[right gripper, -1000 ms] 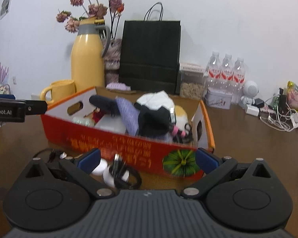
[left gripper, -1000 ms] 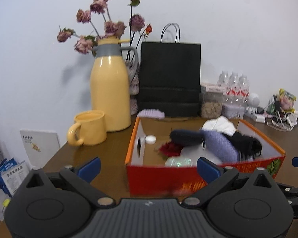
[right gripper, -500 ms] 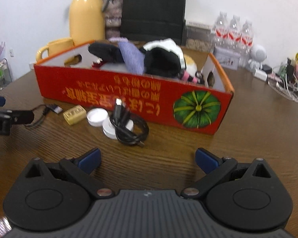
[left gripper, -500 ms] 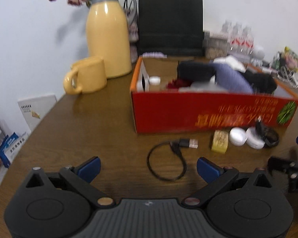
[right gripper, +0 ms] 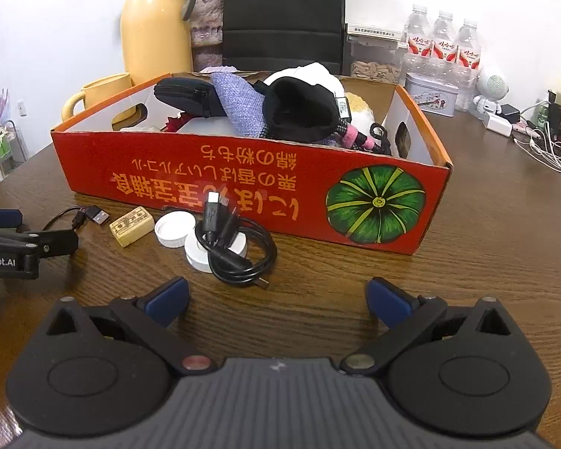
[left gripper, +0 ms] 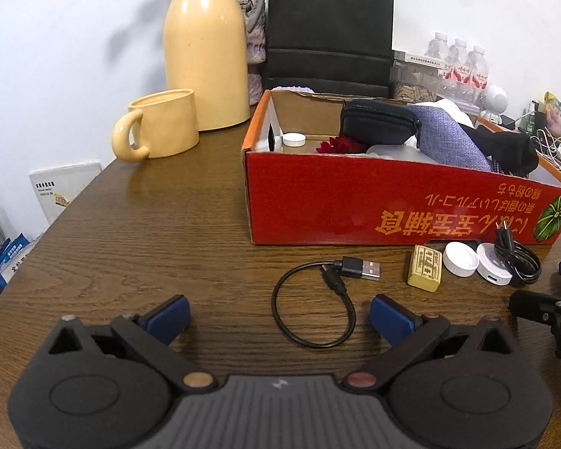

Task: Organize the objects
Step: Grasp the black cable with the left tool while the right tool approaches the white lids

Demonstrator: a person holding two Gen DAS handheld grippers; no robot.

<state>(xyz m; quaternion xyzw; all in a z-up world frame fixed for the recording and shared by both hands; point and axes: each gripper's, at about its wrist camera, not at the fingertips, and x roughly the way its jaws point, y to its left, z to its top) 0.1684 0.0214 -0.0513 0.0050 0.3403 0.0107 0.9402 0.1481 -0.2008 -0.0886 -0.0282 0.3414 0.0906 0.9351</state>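
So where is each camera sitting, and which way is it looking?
Left wrist: rides on the open left gripper, low over the brown wooden table, facing the looped short black USB cable and the red cardboard box; the right gripper shows at the right edge.
Right wrist: rides on the open right gripper, facing the box's green pumpkin picture and the coiled black cable; the left gripper shows at the left edge.
Both see the box, the yellow block and the tall yellow jug.

Both views are bright and evenly lit, sharp throughout, with no motion blur. Soft glare sheens the wooden bench (left gripper: 138, 224) near the yellow mug (left gripper: 161, 127), which casts a faint shadow leftward onto the white wall (left gripper: 56, 56). Fisheye distortion bends the edges; corners vignette to black.
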